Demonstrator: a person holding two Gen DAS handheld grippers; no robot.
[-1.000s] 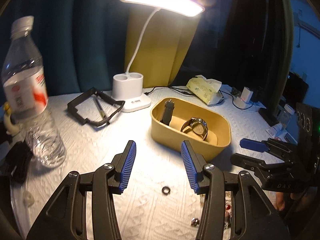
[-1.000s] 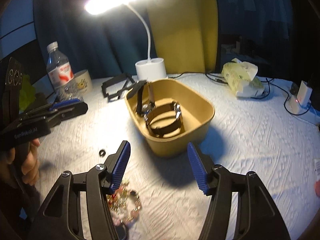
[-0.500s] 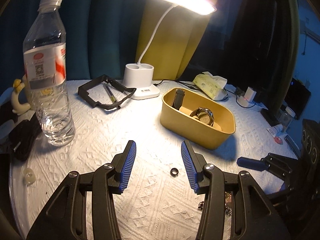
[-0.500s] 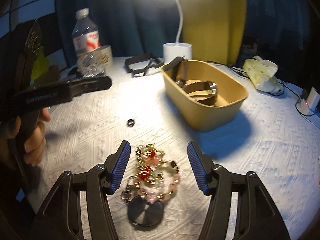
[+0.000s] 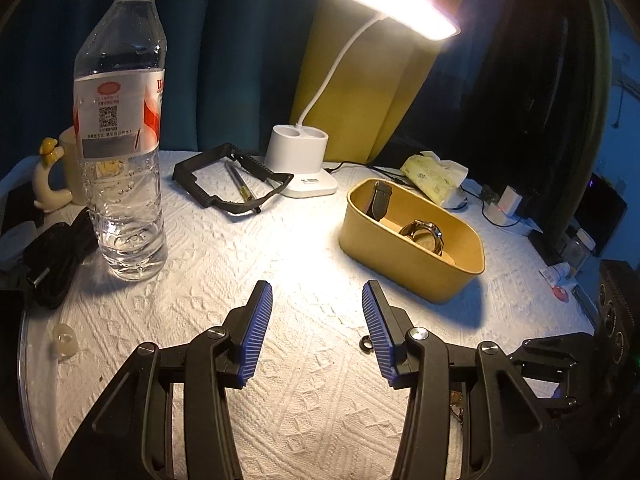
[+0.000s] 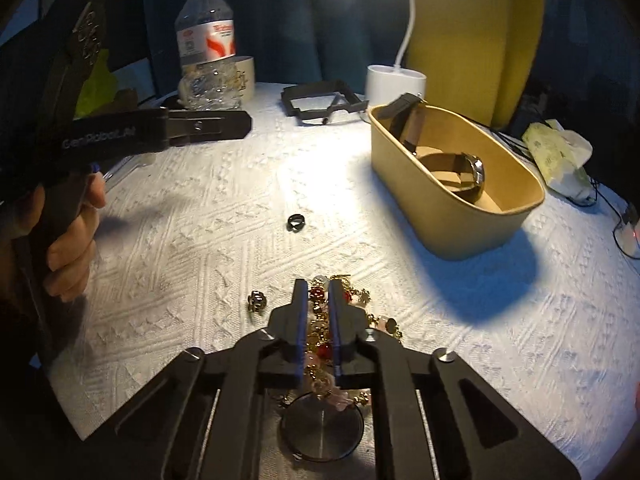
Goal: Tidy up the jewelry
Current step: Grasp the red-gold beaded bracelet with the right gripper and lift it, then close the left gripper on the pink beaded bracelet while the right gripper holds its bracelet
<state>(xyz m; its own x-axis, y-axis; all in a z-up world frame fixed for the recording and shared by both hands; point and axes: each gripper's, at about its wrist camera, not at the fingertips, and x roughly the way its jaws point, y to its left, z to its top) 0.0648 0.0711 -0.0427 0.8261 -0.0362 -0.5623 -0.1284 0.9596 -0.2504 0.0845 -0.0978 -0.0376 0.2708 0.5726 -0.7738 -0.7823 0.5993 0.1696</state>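
The beaded bracelet (image 6: 320, 344), a tangle of gold links with red and pale pink beads, lies on the white textured cloth (image 6: 480, 340) at the near edge of the table, partly draped over a round dark metal disc (image 6: 322, 432). The right gripper (image 6: 319, 300) has just been closing and its blue-lined jaws now stand narrowly apart, clenched on the bracelet, beads showing in the slit between them. Just left of it lies a small gold charm (image 6: 256, 303), and farther up the cloth a black ring (image 6: 296, 222) rests alone. Beyond the ring sits the tan oval box (image 6: 500, 224), holding a steel watch (image 6: 474, 174) and a dark watch strap (image 6: 406, 118) leaning on its far wall. The left gripper (image 5: 316, 332), gripped by a bare hand (image 6: 72, 248), hovers over the cloth with its jaws wide apart and nothing between them; the ring (image 5: 365, 345) sits just by its right finger. Around these stand a water bottle (image 5: 120, 128), a cream mug with a duck handle (image 5: 52, 176), a black frame (image 5: 232, 188) with a pen (image 5: 242, 186) across it, and a white desk lamp (image 5: 302, 164) shining down. A tissue pack (image 5: 434, 178) and charger cables lie toward the far right. Dark blue and yellow curtains (image 5: 360, 80) close off the dim room behind.
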